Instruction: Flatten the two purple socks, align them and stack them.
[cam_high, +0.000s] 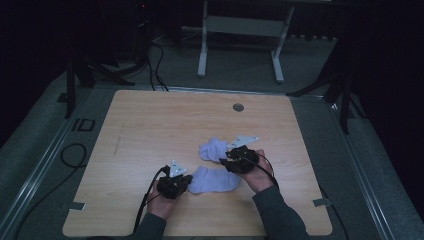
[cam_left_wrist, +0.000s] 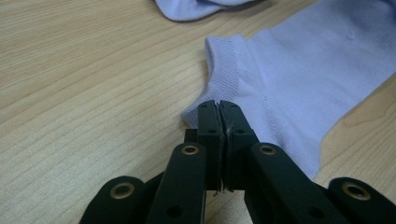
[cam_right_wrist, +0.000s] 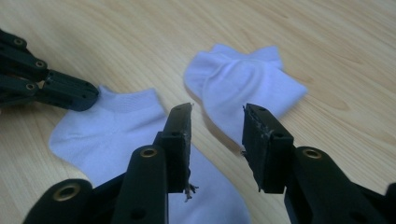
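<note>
The flat sock (cam_high: 216, 180) lies lengthwise between the two hands, its cuff end pinched by the left gripper (cam_left_wrist: 218, 108), jaws pressed together on the fabric. The right gripper (cam_right_wrist: 217, 119) hangs over its toe end with jaws spread and nothing between them; the crumpled sock (cam_right_wrist: 243, 95) lies just beyond the flat sock, nearer the right gripper.

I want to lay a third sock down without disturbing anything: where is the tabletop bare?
Bare wood spans the table left of the flat sock, and the far strip around the round grommet. It's crowded near the front, where both grippers meet the flat sock and the crumpled sock.
</note>
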